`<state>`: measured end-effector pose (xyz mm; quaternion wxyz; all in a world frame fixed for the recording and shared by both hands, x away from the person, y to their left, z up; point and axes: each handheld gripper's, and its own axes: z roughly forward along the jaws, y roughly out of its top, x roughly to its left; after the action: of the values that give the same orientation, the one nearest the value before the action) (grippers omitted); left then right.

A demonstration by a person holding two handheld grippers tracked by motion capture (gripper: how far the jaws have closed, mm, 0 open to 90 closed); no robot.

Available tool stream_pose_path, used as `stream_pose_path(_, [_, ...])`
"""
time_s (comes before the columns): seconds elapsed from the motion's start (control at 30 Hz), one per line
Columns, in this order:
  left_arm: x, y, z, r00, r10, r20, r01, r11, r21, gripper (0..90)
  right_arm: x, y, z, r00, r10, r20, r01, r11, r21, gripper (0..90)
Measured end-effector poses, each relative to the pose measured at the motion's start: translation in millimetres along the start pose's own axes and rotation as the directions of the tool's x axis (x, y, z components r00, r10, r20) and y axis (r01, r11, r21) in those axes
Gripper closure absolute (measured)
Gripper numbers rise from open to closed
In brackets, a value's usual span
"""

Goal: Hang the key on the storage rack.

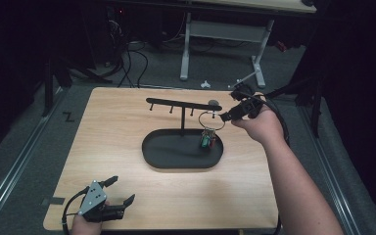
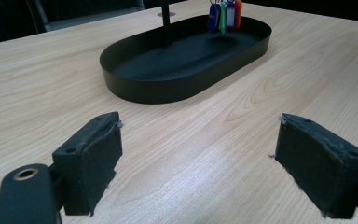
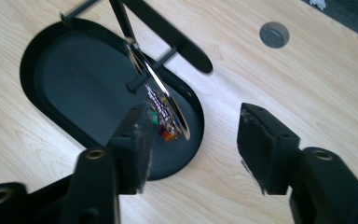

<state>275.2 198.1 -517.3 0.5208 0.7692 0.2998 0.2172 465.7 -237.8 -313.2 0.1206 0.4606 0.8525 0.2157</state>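
The right gripper [image 3: 191,140] has its jaws apart, with the key ring [image 3: 161,91] and its coloured tags [image 2: 224,16] just beyond them on the stand's peg [image 3: 151,70] over the black tray [image 1: 159,159]. The left gripper [image 2: 198,154], jaws apart, rests on the desk [image 1: 117,132] near the tray.

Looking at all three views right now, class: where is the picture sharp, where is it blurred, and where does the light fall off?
High view: the wooden table is lit, the room around it falls to black. Left gripper view: wood grain sharp, the coloured key tags far off and soft. Right gripper view: the near fingers blur, and the key ring glints.
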Motion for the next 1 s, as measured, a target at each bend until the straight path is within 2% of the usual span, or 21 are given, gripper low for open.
stream_pose_path(0.1, [0.1,-0.2,0.6,1.0000,-0.005,-0.002,0.005,1.0000,0.002,15.0,-4.6,-13.1,4.9,0.9995,0.025,-0.016,-0.025,1.000,-0.003,36.7])
stream_pose_path(0.17, [-0.7,-0.4,0.9,1.0000,-0.001,-0.002,0.001,1.0000,0.005,15.0,-4.9,-19.5,7.9,0.9996,0.023,-0.016,-0.023,1.000,-0.005,33.6])
stream_pose_path(0.33, [-0.6,-0.3,1.8,1.0000,-0.003,0.001,0.003,0.9999,0.013,15.0,-3.8,-35.7,17.4,0.9996,0.025,-0.013,-0.025,1.000,-0.008,30.9])
stream_pose_path(0.37, [-1.3,-0.6,2.0,1.0000,-0.002,-0.001,0.002,0.9999,0.013,15.0,-4.6,-45.2,23.3,0.9992,0.037,-0.018,-0.037,0.999,-0.019,30.0])
stream_pose_path(0.4, [-1.3,-0.6,2.0,1.0000,-0.002,-0.001,0.002,0.9999,0.013,15.0,-4.6,-45.2,23.3,0.9992,0.037,-0.018,-0.037,0.999,-0.019,30.0])
stream_pose_path(0.5, [-2.5,-0.6,2.1,1.0000,0.006,0.003,-0.006,0.9998,0.016,15.0,-7.8,-66.2,37.3,0.9960,0.081,-0.039,-0.081,0.997,-0.012,27.0])
stream_pose_path(0.6, [-1.6,-1.1,3.1,1.0000,0.001,0.003,-0.001,0.9998,0.018,15.0,-9.2,-76.7,42.9,0.9959,0.082,-0.037,-0.083,0.996,-0.018,25.1])
stream_pose_path(0.67, [-1.8,-1.3,3.6,1.0000,0.002,0.003,-0.002,0.9998,0.018,15.1,-8.2,-85.1,48.1,0.9955,0.095,0.008,-0.095,0.995,-0.009,22.4])
stream_pose_path(0.7, [-2.1,-1.0,3.5,1.0000,0.007,0.006,-0.007,0.9998,0.021,15.0,-2.5,-96.8,52.6,0.9922,0.073,0.101,-0.071,0.997,-0.027,24.0])
stream_pose_path(0.77, [-2.0,-0.9,3.6,1.0000,0.007,0.006,-0.007,0.9998,0.020,15.0,-1.0,-102.4,55.1,0.9911,0.078,0.107,-0.075,0.997,-0.029,23.8])
stream_pose_path(0.83, [-2.0,-1.1,4.4,1.0000,0.001,0.005,-0.001,0.9998,0.020,15.0,1.3,-118.3,63.7,0.9927,0.087,0.083,-0.083,0.995,-0.045,21.8])
stream_pose_path(0.87, [-2.0,-1.1,4.4,1.0000,0.001,0.005,-0.001,0.9998,0.020,15.0,1.3,-118.3,63.7,0.9927,0.087,0.083,-0.083,0.995,-0.045,21.8])
stream_pose_path(0.9, [-2.3,-1.1,4.3,1.0000,0.004,0.008,-0.005,0.9997,0.023,15.0,2.9,-129.8,70.3,0.9933,0.101,0.056,-0.098,0.994,-0.058,20.5])
stream_pose_path(0.93, [-2.8,-1.2,4.6,0.9999,0.006,0.008,-0.007,0.9997,0.023,15.0,2.9,-129.8,70.3,0.9933,0.101,0.056,-0.098,0.994,-0.058,20.5])
stream_pose_path(0.97, [-2.8,-1.1,4.8,0.9999,0.008,0.009,-0.009,0.9997,0.023,15.0,4.9,-142.1,76.0,0.9924,0.120,0.024,-0.118,0.991,-0.069,20.1])
stream_pose_path(1.0, [-2.8,-1.1,4.8,0.9999,0.008,0.009,-0.009,0.9997,0.023,15.0,4.9,-142.1,76.0,0.9924,0.120,0.024,-0.118,0.991,-0.069,20.1])
